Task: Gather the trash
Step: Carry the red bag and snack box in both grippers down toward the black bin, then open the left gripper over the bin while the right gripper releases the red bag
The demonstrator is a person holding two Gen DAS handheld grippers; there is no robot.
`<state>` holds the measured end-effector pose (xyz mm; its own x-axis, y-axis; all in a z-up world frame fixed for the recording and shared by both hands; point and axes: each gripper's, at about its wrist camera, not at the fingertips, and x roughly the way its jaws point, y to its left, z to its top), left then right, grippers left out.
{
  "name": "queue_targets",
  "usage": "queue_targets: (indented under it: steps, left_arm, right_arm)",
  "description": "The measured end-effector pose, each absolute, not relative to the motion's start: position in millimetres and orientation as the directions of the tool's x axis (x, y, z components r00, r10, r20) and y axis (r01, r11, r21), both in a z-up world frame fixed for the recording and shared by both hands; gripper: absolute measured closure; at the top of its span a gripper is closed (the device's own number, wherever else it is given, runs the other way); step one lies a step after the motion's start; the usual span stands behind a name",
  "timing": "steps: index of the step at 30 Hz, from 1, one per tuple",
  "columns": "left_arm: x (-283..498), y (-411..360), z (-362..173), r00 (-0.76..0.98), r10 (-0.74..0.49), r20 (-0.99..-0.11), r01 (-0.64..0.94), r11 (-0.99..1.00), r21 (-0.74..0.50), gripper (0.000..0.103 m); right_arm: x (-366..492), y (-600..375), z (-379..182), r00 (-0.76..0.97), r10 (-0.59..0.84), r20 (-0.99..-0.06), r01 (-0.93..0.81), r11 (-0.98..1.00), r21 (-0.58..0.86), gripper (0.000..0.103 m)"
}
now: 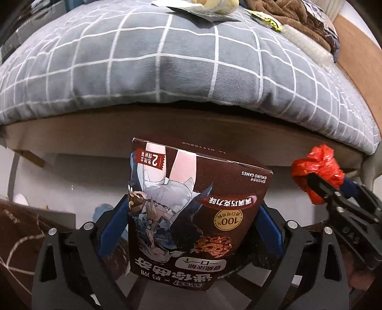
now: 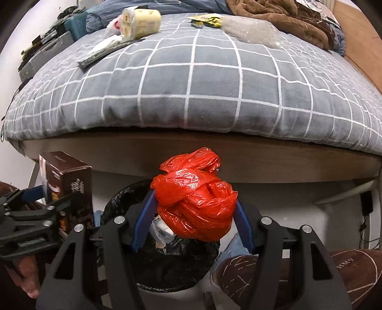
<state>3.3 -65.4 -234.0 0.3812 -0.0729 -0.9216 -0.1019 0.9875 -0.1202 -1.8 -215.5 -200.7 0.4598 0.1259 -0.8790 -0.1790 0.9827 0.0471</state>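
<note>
While the right gripper (image 2: 193, 214) clamps its blue pads on the knotted red plastic bag (image 2: 194, 198), the bundle hangs directly above the black-lined trash bin (image 2: 176, 267), whose mouth opens at six o'clock from the bag. The left gripper (image 1: 194, 226) pinches the brown cookie box (image 1: 191, 209) by its side walls, the box standing upright between the pads. In the right wrist view the box sits at nine o'clock from the bag, outside the bin's rim, so it appears to need a shift toward the bin before release.

To do the drop well, the person would likely bring the bag centred over the opening and spread the pads only once the bundle clears the rim; the bin already holds white and dark refuse, so the bulky bag may perch on top rather than sink. The box, being rigid and tall, should probably go in end-first beside the bag.

The bed frame's wooden edge (image 2: 203, 147) runs across at twelve o'clock, close above the bin. A brown slipper (image 2: 298, 281) lies at four o'clock, just beside the rim. More litter waits on the grey checked duvet (image 2: 191, 90): a yellow wrapper (image 2: 206, 19) and bubble wrap (image 2: 250, 31).
</note>
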Motion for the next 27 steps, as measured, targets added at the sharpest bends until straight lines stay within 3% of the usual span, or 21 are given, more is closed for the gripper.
queue_targets:
  steps: [12, 27]
  left_arm:
    - [14.2, -93.4, -255.9, 0.369, -0.086, -0.925, -0.035, 0.994, -0.107, 0.008]
    - [8.2, -48.0, -246.2, 0.4, -0.047, -0.915, -0.076, 0.994, -0.084, 0.006]
  right_arm:
    - [-11.9, -232.1, -208.4, 0.441, 0.101, -0.892, -0.125, 0.991, 0.051, 0.044]
    - [-9.9, -208.1, -220.4, 0.395, 0.113, -0.912, -0.176, 0.983, 0.046, 0.043]
